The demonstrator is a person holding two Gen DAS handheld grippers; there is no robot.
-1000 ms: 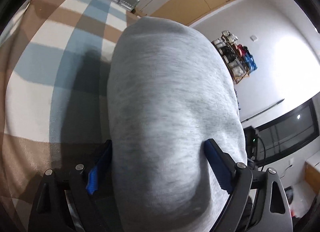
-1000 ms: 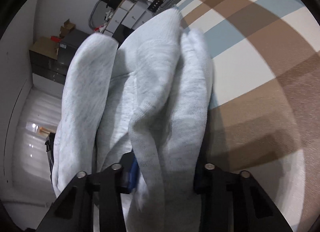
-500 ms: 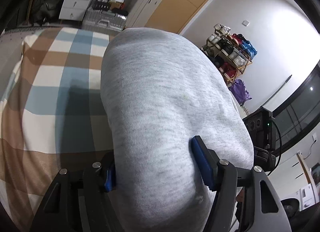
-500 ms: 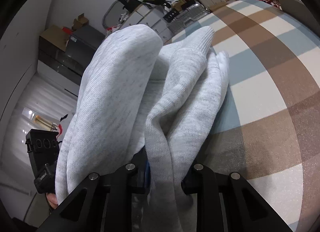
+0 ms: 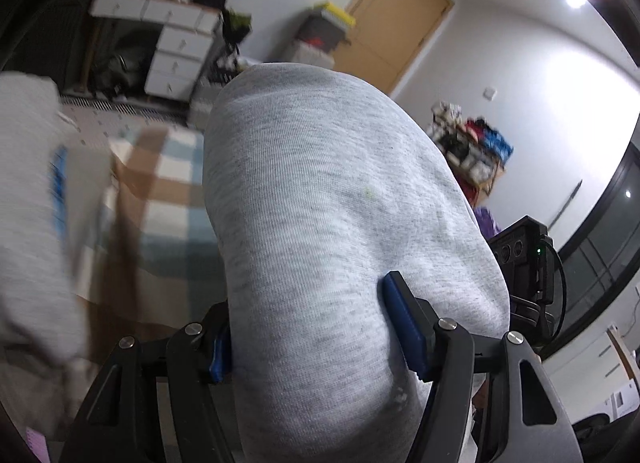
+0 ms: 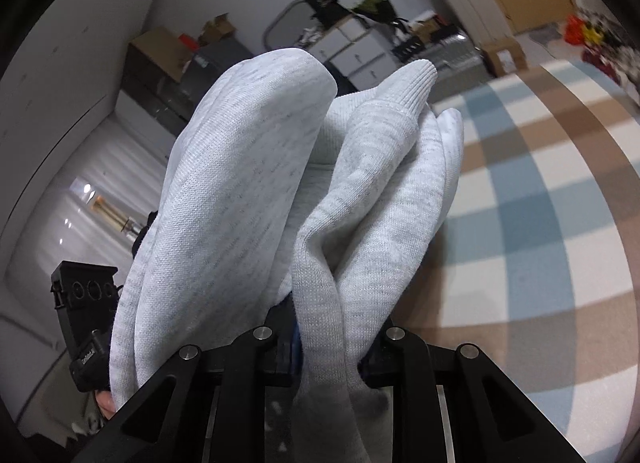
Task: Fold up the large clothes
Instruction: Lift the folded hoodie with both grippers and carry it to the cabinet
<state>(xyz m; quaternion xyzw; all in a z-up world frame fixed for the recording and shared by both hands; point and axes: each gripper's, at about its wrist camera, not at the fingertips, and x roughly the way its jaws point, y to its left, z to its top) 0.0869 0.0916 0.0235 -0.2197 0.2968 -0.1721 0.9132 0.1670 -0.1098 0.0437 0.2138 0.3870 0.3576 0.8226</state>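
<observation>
The left claw (image 5: 310, 327) is clamped on a thick fold of the light grey sweatshirt (image 5: 320, 203), held above the checked blanket (image 5: 168, 199). The right claw (image 6: 332, 339) pinches bunched layers of the same garment, its ribbed cuff (image 6: 416, 83) on top.

Left hand-held gripper (image 5: 308, 327): I see both blue pads (image 5: 404, 327) pressed into a thick grey fold, jaws fairly wide, pointing somewhat downward. Right hand-held gripper (image 6: 328, 347): jaws narrow, clamped on bunched grey fabric, also tilted down. A bit of a hand (image 6: 105, 403) shows low in the right wrist view.
</observation>
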